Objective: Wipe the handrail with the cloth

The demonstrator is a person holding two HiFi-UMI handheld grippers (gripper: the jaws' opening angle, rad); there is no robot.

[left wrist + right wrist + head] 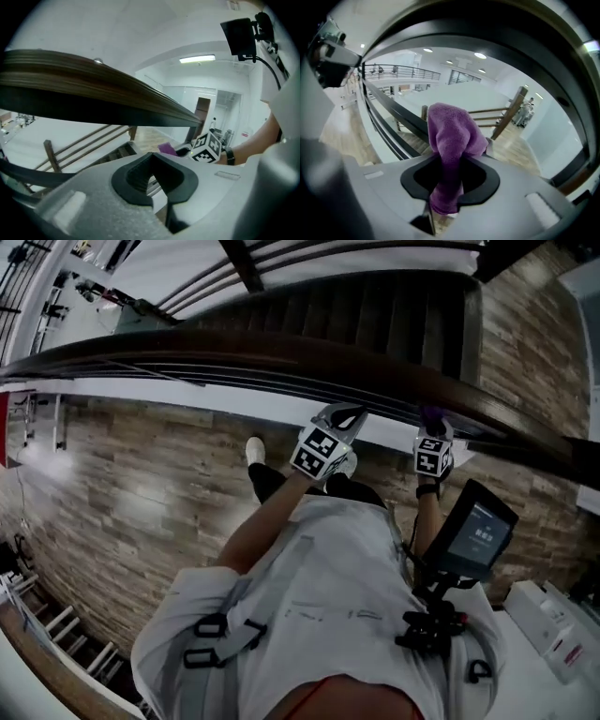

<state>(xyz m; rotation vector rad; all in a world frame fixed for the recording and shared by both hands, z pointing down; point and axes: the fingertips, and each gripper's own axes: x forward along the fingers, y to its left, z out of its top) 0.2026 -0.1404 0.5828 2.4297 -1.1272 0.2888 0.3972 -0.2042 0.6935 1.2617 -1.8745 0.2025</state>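
A dark wooden handrail (234,354) curves across the head view above a stairwell. My right gripper (433,427) is up against the rail's near side, shut on a purple cloth (431,414) that touches the rail. In the right gripper view the cloth (452,136) stands bunched between the jaws of that gripper (447,187), with the handrail (497,44) arching close overhead. My left gripper (343,418) sits just left of it under the rail, jaws together and empty. In the left gripper view, that gripper (157,187) looks along the handrail's underside (93,101) to the cloth (167,149).
Thin black rods (234,376) run under the rail, with dark stairs (375,310) beyond. I stand on a wood-plank floor (141,484). A screen on a chest mount (478,529) hangs right of my body. A white box (553,629) lies at the lower right.
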